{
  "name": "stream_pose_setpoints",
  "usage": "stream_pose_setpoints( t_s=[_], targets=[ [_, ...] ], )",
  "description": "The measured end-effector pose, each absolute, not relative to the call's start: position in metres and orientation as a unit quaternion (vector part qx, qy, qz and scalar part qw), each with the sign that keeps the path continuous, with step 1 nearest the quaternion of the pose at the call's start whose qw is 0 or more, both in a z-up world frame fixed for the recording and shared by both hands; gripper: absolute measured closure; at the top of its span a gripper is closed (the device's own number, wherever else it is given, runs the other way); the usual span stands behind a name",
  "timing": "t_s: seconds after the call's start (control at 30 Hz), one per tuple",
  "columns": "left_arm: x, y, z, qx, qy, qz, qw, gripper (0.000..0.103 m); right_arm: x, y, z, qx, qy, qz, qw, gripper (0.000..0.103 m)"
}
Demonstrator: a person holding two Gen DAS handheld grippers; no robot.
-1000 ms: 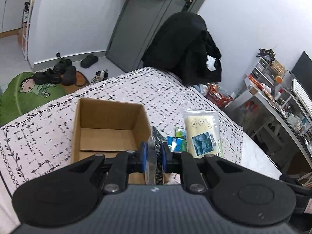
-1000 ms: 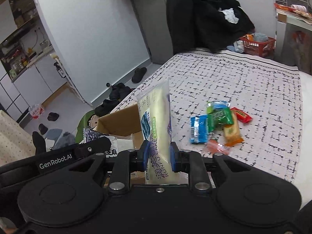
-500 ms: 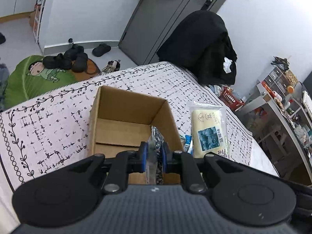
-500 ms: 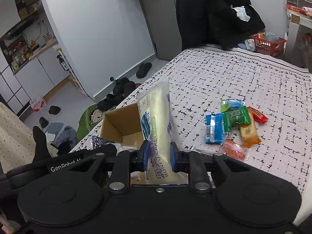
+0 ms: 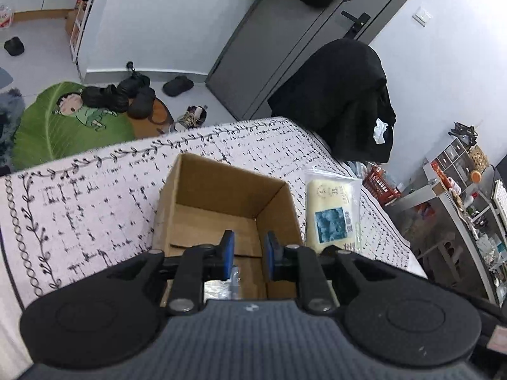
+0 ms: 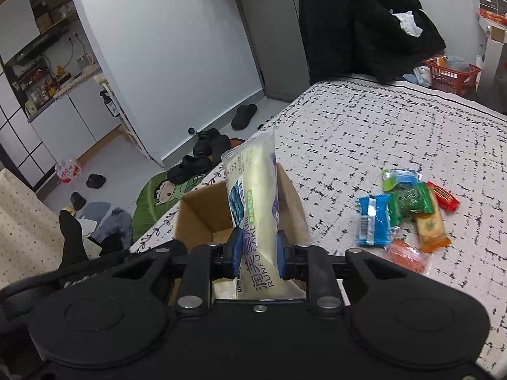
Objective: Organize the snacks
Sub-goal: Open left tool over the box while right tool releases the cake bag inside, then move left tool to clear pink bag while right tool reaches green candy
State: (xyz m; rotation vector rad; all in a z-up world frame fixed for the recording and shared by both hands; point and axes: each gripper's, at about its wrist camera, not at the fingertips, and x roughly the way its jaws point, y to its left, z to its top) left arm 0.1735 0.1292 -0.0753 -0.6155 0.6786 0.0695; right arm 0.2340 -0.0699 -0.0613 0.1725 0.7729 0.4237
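An open cardboard box (image 5: 221,186) stands on the patterned bedspread. My left gripper (image 5: 248,240) hangs over the box's near side, its jaws opening with nothing between them. Below it, inside the box, lies a silvery packet (image 5: 218,285). My right gripper (image 6: 257,237) is shut on a tall pale-yellow cake packet (image 6: 253,190), held upright over the box's (image 6: 202,212) right side. That cake packet (image 5: 331,212) also shows just right of the box in the left wrist view. Several small wrapped snacks (image 6: 405,209) lie in a heap on the bed to the right.
A black jacket (image 5: 342,101) hangs beyond the bed's far end. Black shoes (image 5: 120,95) and a green mat (image 5: 57,133) lie on the floor past the bed's left edge. A red basket (image 6: 450,76) and shelves stand at the far right.
The left gripper's jaws have parted and the silvery packet has dropped from them into the box. Both grippers have moved closer over the box, the right one still holding the cake packet.
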Motion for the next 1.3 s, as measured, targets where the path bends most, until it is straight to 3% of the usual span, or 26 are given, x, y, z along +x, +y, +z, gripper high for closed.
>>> stream_pose_setpoints(
  t_s=[0.17, 0.23, 0.3, 0.4, 0.5, 0.53, 0.77, 0.83, 1.3],
  targets=[
    [0.173, 0.133, -0.072, -0.296, 0.331, 0.046, 0.895, 0.072, 0.244, -0.069, -0.058, 0.103, 0.384, 0.220, 0.891, 0.074],
    [0.173, 0.134, -0.070, -0.293, 0.332, 0.051, 0.895, 0.059, 0.244, -0.072, -0.056, 0.110, 0.381, 0.224, 0.890, 0.054],
    [0.173, 0.134, -0.069, -0.287, 0.334, 0.060, 0.896, 0.042, 0.240, -0.079, -0.053, 0.107, 0.370, 0.210, 0.899, 0.041],
    [0.175, 0.131, -0.069, -0.280, 0.341, 0.070, 0.895, 0.025, 0.236, -0.091, -0.053, 0.108, 0.371, 0.203, 0.900, 0.035],
    [0.177, 0.127, -0.069, -0.274, 0.353, 0.080, 0.891, 0.016, 0.229, -0.104, -0.054, 0.104, 0.372, 0.196, 0.901, 0.023],
    [0.178, 0.125, -0.070, -0.272, 0.360, 0.084, 0.889, 0.015, 0.227, -0.108, -0.053, 0.100, 0.370, 0.192, 0.903, 0.017],
    [0.176, 0.112, -0.065, -0.262, 0.354, 0.081, 0.894, 0.004, 0.214, -0.139, -0.049, 0.090, 0.359, 0.170, 0.913, 0.001],
    [0.174, 0.106, -0.063, -0.258, 0.344, 0.077, 0.900, 0.000, 0.209, -0.146, -0.048, 0.084, 0.348, 0.161, 0.920, 0.000],
    [0.169, 0.041, -0.044, -0.111, 0.315, 0.027, 0.942, 0.000, 0.197, -0.188, -0.052, 0.070, 0.337, 0.111, 0.932, 0.000]
  ],
)
